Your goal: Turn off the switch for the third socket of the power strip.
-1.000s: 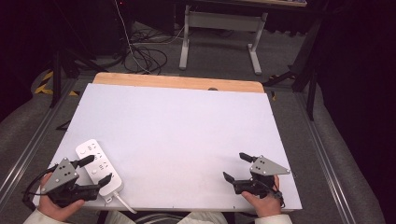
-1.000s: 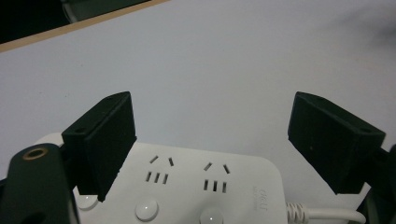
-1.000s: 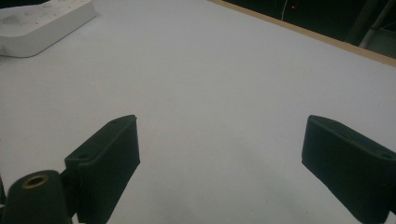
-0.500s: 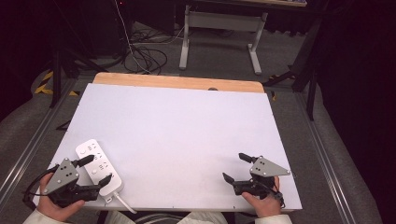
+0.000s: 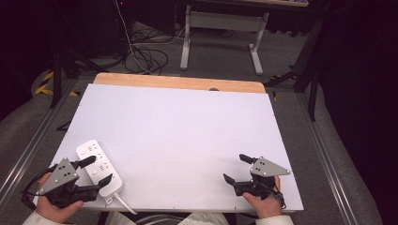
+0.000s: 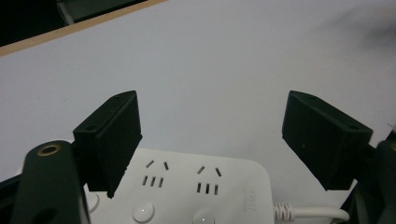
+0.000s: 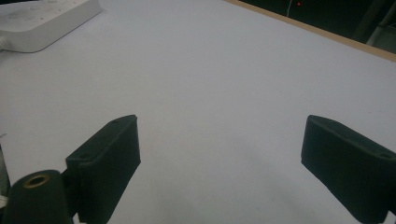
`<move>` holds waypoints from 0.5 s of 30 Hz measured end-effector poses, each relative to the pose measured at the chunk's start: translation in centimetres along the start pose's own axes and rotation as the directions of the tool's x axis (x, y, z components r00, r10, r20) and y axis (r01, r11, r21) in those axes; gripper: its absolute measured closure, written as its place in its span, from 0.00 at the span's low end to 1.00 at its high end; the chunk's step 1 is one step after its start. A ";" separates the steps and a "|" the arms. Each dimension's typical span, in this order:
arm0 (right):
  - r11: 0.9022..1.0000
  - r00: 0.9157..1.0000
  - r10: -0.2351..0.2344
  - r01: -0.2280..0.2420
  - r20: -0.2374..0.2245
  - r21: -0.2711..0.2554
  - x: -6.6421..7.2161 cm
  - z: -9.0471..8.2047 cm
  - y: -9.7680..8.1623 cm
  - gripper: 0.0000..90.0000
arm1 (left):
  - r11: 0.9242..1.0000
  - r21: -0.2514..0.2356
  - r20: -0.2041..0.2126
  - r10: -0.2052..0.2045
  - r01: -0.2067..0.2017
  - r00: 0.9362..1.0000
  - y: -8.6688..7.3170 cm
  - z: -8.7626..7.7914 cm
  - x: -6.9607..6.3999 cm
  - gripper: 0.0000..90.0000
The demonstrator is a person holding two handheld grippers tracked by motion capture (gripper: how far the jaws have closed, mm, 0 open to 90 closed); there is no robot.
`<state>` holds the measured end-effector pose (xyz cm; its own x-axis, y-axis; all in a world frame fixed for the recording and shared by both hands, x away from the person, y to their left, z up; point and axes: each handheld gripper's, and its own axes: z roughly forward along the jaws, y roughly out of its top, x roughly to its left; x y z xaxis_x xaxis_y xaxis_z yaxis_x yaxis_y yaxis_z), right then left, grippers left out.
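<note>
Spanning a wood-edged table [image 5: 178, 82], white board [image 5: 178, 131]

White power strip [image 5: 99, 168] lies flat, sockets up, at the table's near-left corner, about 7 o'clock from the table centre. Long axis runs from 11 to 5 o'clock. Rounded corners; socket slots with round buttons beside them. Its white cord [image 5: 126, 205] leaves the near end toward 5 o'clock, over the table edge.

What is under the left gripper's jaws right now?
The white power strip lies on the table between the open left gripper jaws, untouched. Its near end, toward the hand, is covered by the gripper.
</note>
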<state>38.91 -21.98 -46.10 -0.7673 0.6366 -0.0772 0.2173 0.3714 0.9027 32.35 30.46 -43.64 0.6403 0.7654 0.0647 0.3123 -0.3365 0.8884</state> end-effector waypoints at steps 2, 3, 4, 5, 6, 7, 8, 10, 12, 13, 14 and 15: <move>1.000 1.000 0.003 -0.003 0.000 -0.002 0.0 0.0 0.0 0.13 | 1.000 -0.001 -0.006 0.001 -0.001 1.000 0.3 -0.1 0.1 0.25; 1.000 1.000 0.003 -0.003 0.000 -0.001 0.0 0.0 0.0 0.13 | 1.000 -0.003 -0.009 0.000 0.000 1.000 0.5 -0.2 0.1 0.25; 1.000 1.000 0.003 -0.003 0.000 -0.001 0.0 0.0 0.0 0.13 | 1.000 0.000 -0.012 0.001 -0.001 1.000 0.6 -0.3 0.2 0.25; 1.000 1.000 0.004 -0.004 -0.001 0.002 0.0 0.0 0.0 0.13 | 1.000 0.002 -0.016 0.007 -0.007 1.000 0.8 -0.3 0.3 0.27; 1.000 1.000 0.007 -0.007 -0.003 0.002 0.0 0.1 0.0 0.13 | 1.000 0.013 -0.020 0.009 -0.009 1.000 1.1 -0.3 0.3 0.27; 1.000 1.000 0.008 -0.008 -0.003 0.004 0.0 0.1 0.0 0.13 | 1.000 0.013 -0.020 0.009 -0.009 1.000 1.1 -0.3 0.3 0.27; 1.000 1.000 0.008 -0.008 -0.004 0.005 0.0 0.1 0.0 0.13 | 1.000 0.019 -0.023 0.009 -0.008 1.000 1.2 -0.3 0.4 0.27; 1.000 1.000 0.009 -0.009 -0.004 0.005 0.0 0.2 0.0 0.13 | 1.000 0.028 -0.022 0.002 -0.002 1.000 1.3 -0.3 0.5 0.27; 1.000 1.000 0.009 -0.009 -0.005 0.004 0.0 0.2 0.0 0.13 | 0.999 0.033 -0.022 0.003 -0.002 1.000 1.5 -0.4 0.6 0.27; 1.000 1.000 0.010 -0.010 -0.004 0.004 0.0 0.2 0.0 0.13 | 0.999 0.035 -0.020 0.002 -0.001 1.000 1.7 -0.6 0.7 0.27; 1.000 1.000 0.010 -0.010 -0.004 0.005 0.0 0.2 0.0 0.13 | 0.999 0.035 -0.020 0.002 -0.001 1.000 1.7 -0.6 0.7 0.27; 1.000 1.000 0.008 -0.008 -0.005 0.006 0.0 0.2 0.0 0.13 | 1.000 0.030 -0.024 -0.003 0.004 1.000 1.9 -0.7 0.8 0.27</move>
<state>39.00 -21.86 -46.22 -0.7682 0.6366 -0.0678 0.2270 0.3698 0.9010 33.01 30.83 -41.56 0.6226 0.7792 0.0724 0.3362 -0.3498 0.8744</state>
